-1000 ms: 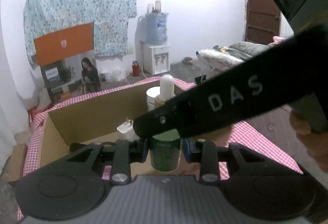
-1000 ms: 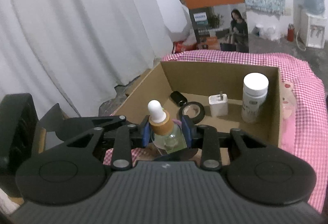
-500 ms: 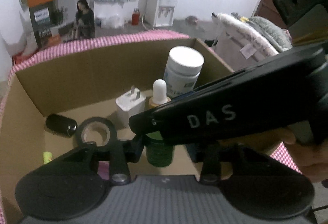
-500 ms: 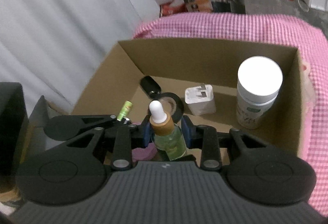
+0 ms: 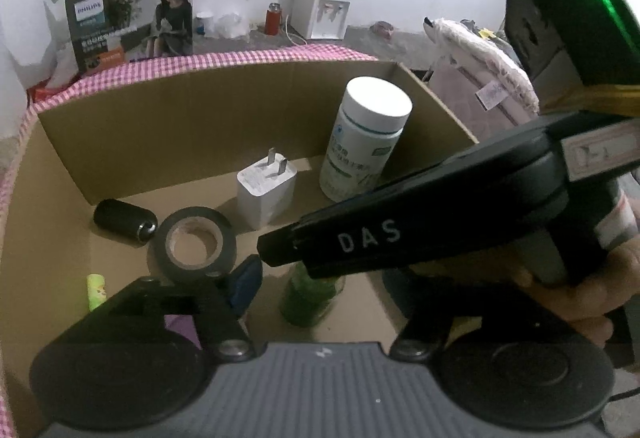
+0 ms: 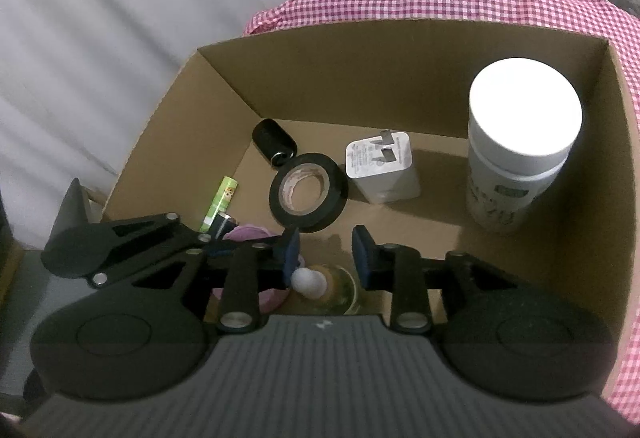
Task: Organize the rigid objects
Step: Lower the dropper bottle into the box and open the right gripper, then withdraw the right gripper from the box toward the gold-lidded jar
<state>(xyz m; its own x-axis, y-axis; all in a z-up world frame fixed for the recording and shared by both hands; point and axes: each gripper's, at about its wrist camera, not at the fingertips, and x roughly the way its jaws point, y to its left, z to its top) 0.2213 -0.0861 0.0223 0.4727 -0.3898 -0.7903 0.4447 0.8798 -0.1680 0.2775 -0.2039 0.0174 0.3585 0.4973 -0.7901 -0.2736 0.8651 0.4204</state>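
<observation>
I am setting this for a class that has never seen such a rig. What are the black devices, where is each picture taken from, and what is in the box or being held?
There is no robot here. A person holds a hand-held gripper, a two-fingered clamp with a camera on it, in each hand. One picture looks along the left hand-held gripper, the other along the right hand-held gripper.

Below them a cardboard box stands on a checked cloth. In it are a white-capped bottle, a charger plug, a roll of black tape, a small black object and a green tube.

The right one is closed on a dropper bottle low in the box. The left one's jaws are opening around the same bottle and no longer press on it.
</observation>
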